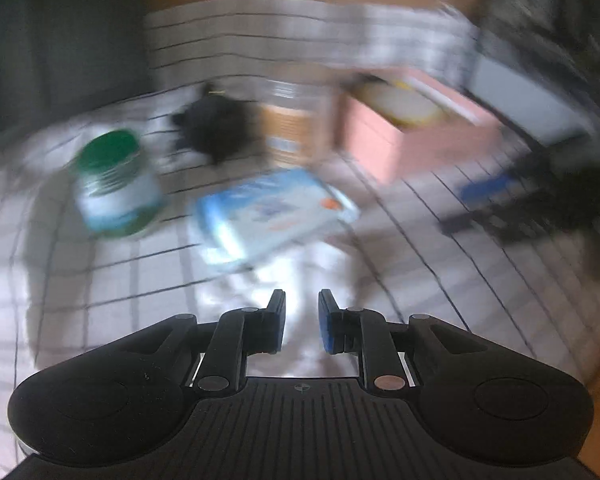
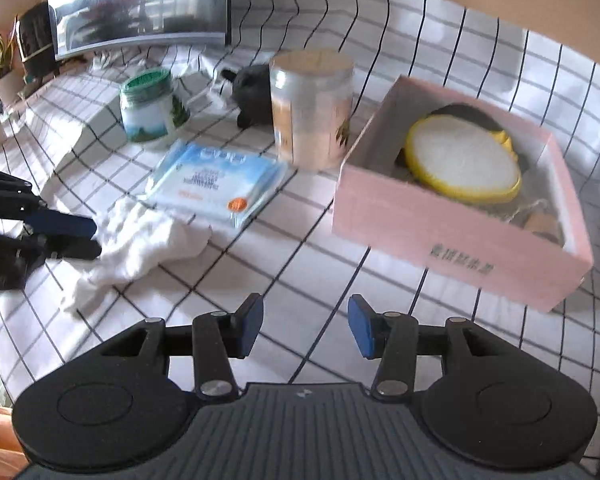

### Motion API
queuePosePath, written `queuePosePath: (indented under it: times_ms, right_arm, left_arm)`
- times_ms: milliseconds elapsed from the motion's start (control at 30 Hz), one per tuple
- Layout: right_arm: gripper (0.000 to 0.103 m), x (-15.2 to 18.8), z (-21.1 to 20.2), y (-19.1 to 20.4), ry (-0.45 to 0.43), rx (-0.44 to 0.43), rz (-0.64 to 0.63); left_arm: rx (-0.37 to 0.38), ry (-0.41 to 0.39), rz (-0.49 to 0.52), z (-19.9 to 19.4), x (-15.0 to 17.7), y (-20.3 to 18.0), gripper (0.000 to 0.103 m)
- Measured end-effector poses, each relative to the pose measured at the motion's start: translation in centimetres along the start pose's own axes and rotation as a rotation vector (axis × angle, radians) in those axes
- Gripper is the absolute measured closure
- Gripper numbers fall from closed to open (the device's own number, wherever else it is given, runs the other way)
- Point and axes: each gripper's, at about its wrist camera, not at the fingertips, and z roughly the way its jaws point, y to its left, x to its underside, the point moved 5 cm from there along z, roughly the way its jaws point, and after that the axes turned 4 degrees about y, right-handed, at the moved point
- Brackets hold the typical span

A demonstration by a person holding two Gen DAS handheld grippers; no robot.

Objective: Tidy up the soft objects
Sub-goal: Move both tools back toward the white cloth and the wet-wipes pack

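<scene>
Only from the right wrist shows the white cloth [image 2: 140,248] beside both parted, empty grippers.

Both tools are matte black plastic: the left tool [image 1: 302,316] and right tool [image 2: 305,326] carry blue pads on their fingertips. Silver rivets pin the linkage arms. A ribbed grey plate with two round black housings fills the bottom of each frame.

A: The left wrist view looks low and forward across the checked tablecloth [image 1: 100,280], badly blurred.

B: The right wrist view looks down from nearer the pink box [image 2: 440,236]. Both share the wipes pack [image 1: 268,212] [image 2: 216,184] and green-lidded jar [image 1: 114,184] [image 2: 150,108].
</scene>
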Motion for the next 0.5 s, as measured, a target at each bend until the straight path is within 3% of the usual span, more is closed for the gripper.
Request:
queuePosePath:
  times_ms: [167, 367, 500]
  right_arm:
    - [0.056, 1.4, 1.0, 0.3, 0.043, 0.003, -0.014]
    - [0.05, 2.2, 1.1, 0.1, 0.036, 0.023, -0.021]
    - [0.042, 2.3, 1.2, -0.5, 0.028, 0.022, 0.008]
  left_arm:
    - [-0.081, 0.055, 0.208, 2.0, 0.3, -3.4, 0.078]
    - [-0.126, 0.045, 0.237, 2.5, -0.8, -2.5, 0.078]
    - [-0.134, 0.088, 0.277, 4.0, -1.6, -1.7, 0.078]
